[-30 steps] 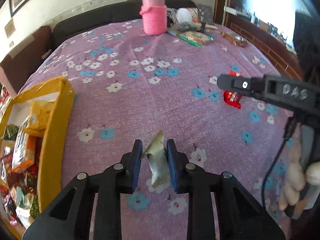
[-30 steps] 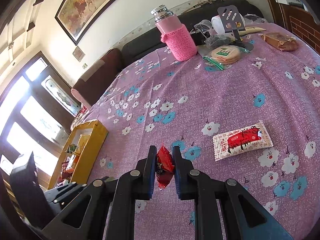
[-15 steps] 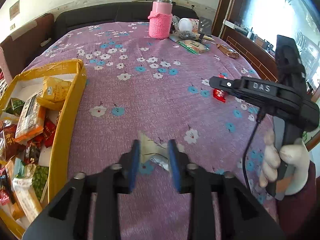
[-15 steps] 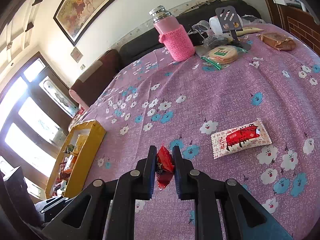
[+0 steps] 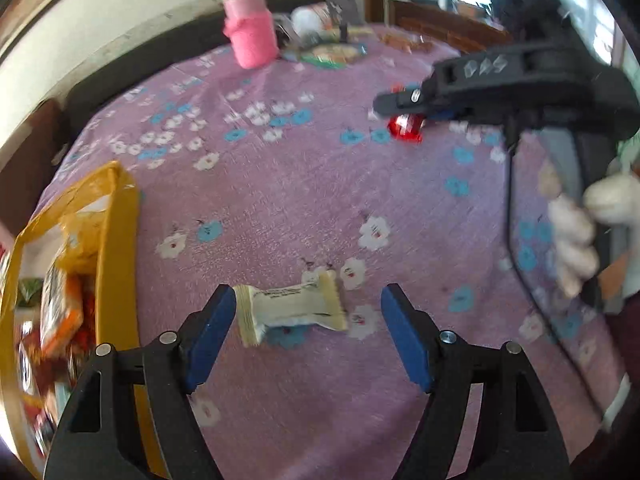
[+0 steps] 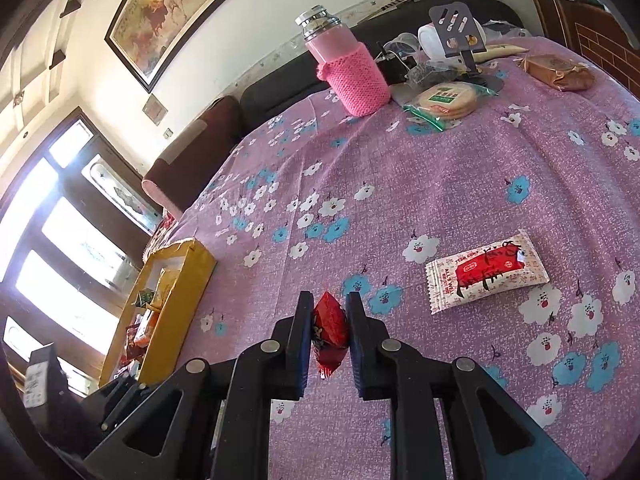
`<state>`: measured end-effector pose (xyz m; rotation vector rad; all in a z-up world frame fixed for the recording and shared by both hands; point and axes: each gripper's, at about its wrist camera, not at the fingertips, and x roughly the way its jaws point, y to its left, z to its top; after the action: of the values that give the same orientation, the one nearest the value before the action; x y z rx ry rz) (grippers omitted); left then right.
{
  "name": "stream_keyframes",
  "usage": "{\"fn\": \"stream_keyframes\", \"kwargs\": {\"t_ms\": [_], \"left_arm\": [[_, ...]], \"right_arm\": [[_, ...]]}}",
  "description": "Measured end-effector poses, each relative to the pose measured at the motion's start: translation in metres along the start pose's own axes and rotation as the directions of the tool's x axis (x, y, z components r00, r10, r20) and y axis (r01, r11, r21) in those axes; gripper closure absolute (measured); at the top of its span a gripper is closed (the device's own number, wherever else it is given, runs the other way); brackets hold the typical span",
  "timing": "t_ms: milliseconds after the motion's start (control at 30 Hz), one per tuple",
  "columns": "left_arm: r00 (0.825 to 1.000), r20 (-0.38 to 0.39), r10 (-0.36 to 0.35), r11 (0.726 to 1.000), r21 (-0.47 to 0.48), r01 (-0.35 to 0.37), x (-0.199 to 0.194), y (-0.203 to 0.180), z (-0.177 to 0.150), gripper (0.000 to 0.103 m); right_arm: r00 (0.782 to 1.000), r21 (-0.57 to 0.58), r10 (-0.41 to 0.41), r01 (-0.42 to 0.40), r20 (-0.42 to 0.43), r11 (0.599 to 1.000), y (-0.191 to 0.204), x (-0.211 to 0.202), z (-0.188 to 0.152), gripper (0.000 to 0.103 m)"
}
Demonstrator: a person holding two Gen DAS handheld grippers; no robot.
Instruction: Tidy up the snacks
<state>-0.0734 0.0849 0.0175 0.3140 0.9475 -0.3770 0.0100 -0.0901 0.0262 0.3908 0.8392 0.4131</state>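
My left gripper (image 5: 308, 320) is open. A cream snack packet (image 5: 290, 307) lies flat on the purple flowered cloth between its fingers, close to the left one and apart from the right one. My right gripper (image 6: 329, 322) is shut on a small red snack packet (image 6: 329, 330) and holds it above the cloth; it also shows in the left wrist view (image 5: 405, 126). A yellow box (image 5: 118, 240) with several snacks stands at the left; it also shows in the right wrist view (image 6: 176, 288).
A white and red snack packet (image 6: 486, 272) lies on the cloth right of my right gripper. A pink-sleeved bottle (image 6: 348, 68), a pack of round biscuits (image 6: 446, 100), a brown packet (image 6: 558, 72) and a phone stand (image 6: 456, 34) are at the far edge.
My left gripper has opened and let go of the cream packet, which now lies flat on the cloth. My right gripper still holds the red packet, almost unmoved.
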Motion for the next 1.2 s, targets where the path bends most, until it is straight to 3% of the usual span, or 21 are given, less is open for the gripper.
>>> {"fn": "stream_keyframes", "kwargs": {"t_ms": [33, 67, 100, 133, 167, 233, 400, 533, 633, 700, 833, 933, 1033, 1200], "left_arm": [[0.999, -0.037, -0.024, 1.000, -0.009, 0.024, 0.007, 0.005, 0.001, 0.027], [0.997, -0.041, -0.068, 0.996, -0.051, 0.066, 0.007, 0.013, 0.001, 0.033], [0.995, -0.049, -0.081, 0.994, -0.076, 0.077, 0.007, 0.017, 0.001, 0.038], [0.996, -0.047, -0.081, 0.994, -0.079, 0.078, 0.004, 0.018, -0.001, 0.052], [0.995, -0.046, -0.093, 0.993, -0.084, 0.089, 0.001, 0.018, -0.004, 0.055], [0.990, -0.044, -0.132, 0.987, -0.094, 0.127, -0.005, 0.015, -0.008, 0.055], [0.996, -0.017, -0.085, 0.993, -0.078, 0.083, -0.006, 0.004, -0.002, 0.054], [1.000, 0.002, -0.025, 0.999, -0.043, 0.025, -0.001, 0.000, 0.005, 0.037], [1.000, -0.008, -0.013, 1.000, 0.003, 0.013, 0.009, -0.005, 0.007, 0.035], [0.999, -0.006, -0.045, 0.999, -0.006, 0.045, 0.011, -0.005, 0.008, 0.037], [0.999, -0.021, -0.043, 0.998, -0.049, 0.042, 0.006, -0.009, 0.011, 0.085], [0.999, -0.010, -0.037, 0.996, -0.079, 0.036, 0.000, -0.010, 0.006, 0.085], [0.997, 0.048, -0.067, 0.979, -0.189, 0.075, -0.017, 0.005, -0.003, 0.085], [0.980, 0.182, -0.077, 0.915, -0.378, 0.142, -0.062, 0.055, -0.029, 0.085]], "right_arm": [[1.000, 0.000, -0.001, 0.001, 0.000, 1.000, 0.000, 0.000, 0.000, 0.085], [1.000, 0.001, -0.001, 0.001, 0.001, 1.000, -0.001, 0.000, 0.000, 0.084], [1.000, 0.003, -0.001, 0.001, 0.001, 1.000, -0.001, 0.000, 0.001, 0.084], [1.000, 0.005, 0.000, 0.000, 0.001, 1.000, -0.002, 0.000, 0.001, 0.084], [1.000, 0.009, 0.002, -0.002, -0.002, 1.000, -0.003, 0.001, 0.001, 0.084], [1.000, 0.020, 0.012, -0.011, -0.013, 1.000, -0.004, 0.003, 0.001, 0.083], [1.000, 0.026, 0.010, -0.010, -0.024, 1.000, -0.005, 0.006, -0.001, 0.083], [1.000, 0.031, 0.009, -0.008, -0.023, 0.999, -0.007, 0.006, 0.000, 0.084], [1.000, 0.022, 0.013, -0.013, -0.028, 1.000, -0.004, 0.007, 0.000, 0.084], [1.000, 0.008, 0.012, -0.012, -0.027, 1.000, -0.002, 0.007, 0.000, 0.084], [1.000, 0.003, 0.007, -0.007, -0.026, 1.000, -0.002, 0.007, 0.000, 0.084], [1.000, 0.006, 0.005, -0.005, -0.030, 1.000, -0.003, 0.009, -0.001, 0.084], [1.000, -0.005, 0.001, -0.002, -0.022, 1.000, -0.001, 0.009, -0.003, 0.086], [1.000, -0.054, -0.009, 0.009, -0.002, 0.998, 0.014, 0.007, -0.009, 0.087]]}}
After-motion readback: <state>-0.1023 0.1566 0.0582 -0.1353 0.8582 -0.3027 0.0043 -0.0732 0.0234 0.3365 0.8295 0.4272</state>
